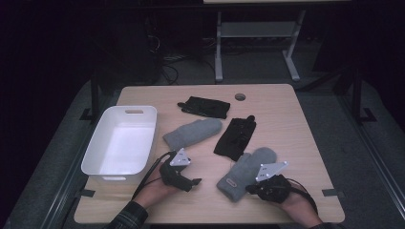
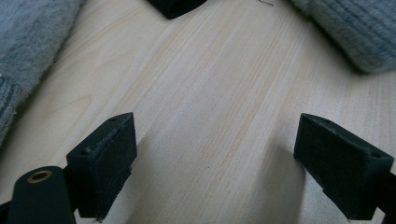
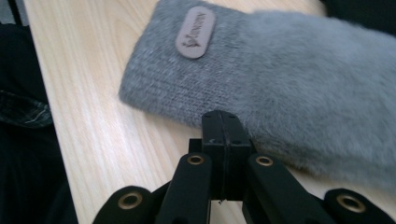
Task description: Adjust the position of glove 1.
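Observation:
Two grey mittens and two black gloves lie on the wooden table (image 1: 296,129). One grey mitten (image 1: 193,132) sits mid-table, and the other grey mitten (image 1: 243,172) lies near the front right with a leather label (image 3: 195,32) on its cuff. My right gripper (image 1: 249,189) is shut, its joined jaw tips (image 3: 223,126) at the near edge of that mitten (image 3: 289,84), with nothing seen between them. My left gripper (image 1: 196,182) stands open over bare wood (image 2: 210,93), its fingers (image 2: 109,158) wide apart, mitten fabric (image 2: 28,51) to one side.
A white bin (image 1: 122,140) stands at the left of the table. One black glove (image 1: 205,107) lies at the back and another black glove (image 1: 236,138) between the mittens. A round hole (image 1: 240,97) is in the table's far side.

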`<state>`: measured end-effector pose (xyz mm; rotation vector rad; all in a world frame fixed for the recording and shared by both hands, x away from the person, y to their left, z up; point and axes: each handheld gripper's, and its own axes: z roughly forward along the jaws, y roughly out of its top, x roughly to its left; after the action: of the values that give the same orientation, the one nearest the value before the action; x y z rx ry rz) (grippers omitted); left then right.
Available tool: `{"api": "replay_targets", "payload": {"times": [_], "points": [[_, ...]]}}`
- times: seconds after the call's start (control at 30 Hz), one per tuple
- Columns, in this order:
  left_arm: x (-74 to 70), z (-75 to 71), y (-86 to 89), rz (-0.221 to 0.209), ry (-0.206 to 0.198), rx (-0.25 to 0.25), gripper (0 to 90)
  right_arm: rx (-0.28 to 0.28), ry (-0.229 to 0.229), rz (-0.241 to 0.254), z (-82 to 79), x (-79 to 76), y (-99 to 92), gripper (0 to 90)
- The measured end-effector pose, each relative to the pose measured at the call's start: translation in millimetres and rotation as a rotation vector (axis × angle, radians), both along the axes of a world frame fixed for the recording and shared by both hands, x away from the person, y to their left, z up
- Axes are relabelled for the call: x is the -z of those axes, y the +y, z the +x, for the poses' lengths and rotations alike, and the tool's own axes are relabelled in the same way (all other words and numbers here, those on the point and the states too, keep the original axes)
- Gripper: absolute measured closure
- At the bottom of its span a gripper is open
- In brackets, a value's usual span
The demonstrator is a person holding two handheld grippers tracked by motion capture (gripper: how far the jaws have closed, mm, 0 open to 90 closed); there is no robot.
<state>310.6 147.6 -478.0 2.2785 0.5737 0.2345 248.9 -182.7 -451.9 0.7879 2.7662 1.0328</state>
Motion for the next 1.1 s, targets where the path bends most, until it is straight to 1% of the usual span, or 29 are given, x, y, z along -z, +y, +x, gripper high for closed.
{"api": "replay_targets", "payload": {"times": [0.17,0.2,0.27,0.3,0.37,0.43,0.53,0.63,0.77,0.87,0.93,1.0,1.1], "points": [[-0.1,0.1,0.0,0.001,0.000,0.001,12.2,-0.025,0.010,0.014,4.6,0.9,12.5,90.0],[-0.1,0.1,0.0,0.001,0.000,0.001,12.2,-0.034,0.003,0.010,6.0,1.3,14.6,90.0],[0.0,0.1,0.0,0.000,-0.001,0.001,12.2,-0.036,0.008,0.012,6.7,0.9,18.6,90.0],[0.1,0.1,0.0,0.000,-0.002,0.002,12.2,-0.047,0.005,0.011,7.3,0.6,20.3,90.0],[0.0,0.2,0.0,0.001,-0.002,0.002,12.2,-0.049,0.002,0.018,6.3,-0.5,19.9,90.0],[0.0,0.2,0.0,0.001,-0.002,0.002,12.2,-0.045,-0.006,0.029,4.7,-3.2,15.3,90.0],[0.1,0.2,-0.1,0.000,-0.002,0.002,12.2,-0.022,-0.015,0.052,4.3,-7.1,6.3,90.0],[0.1,0.2,-0.1,0.000,-0.002,0.002,12.2,0.007,-0.023,0.061,4.2,-9.9,-2.8,90.0],[0.1,0.1,-0.1,0.000,-0.002,0.002,12.2,0.037,-0.049,0.075,4.5,-15.6,-15.5,90.0],[-0.1,0.7,0.2,0.004,-0.009,0.006,12.2,0.077,-0.063,0.086,5.3,-20.1,-28.5,88.5],[-0.1,0.7,0.1,0.003,-0.008,0.006,12.2,0.113,-0.062,0.095,6.5,-21.7,-37.0,87.3],[-0.1,0.6,0.2,0.003,-0.008,0.006,12.2,0.136,-0.071,0.097,8.7,-22.5,-45.0,86.3],[-0.1,0.6,0.2,0.003,-0.008,0.006,12.2,0.168,-0.092,0.099,11.3,-23.8,-55.2,82.4]]}}
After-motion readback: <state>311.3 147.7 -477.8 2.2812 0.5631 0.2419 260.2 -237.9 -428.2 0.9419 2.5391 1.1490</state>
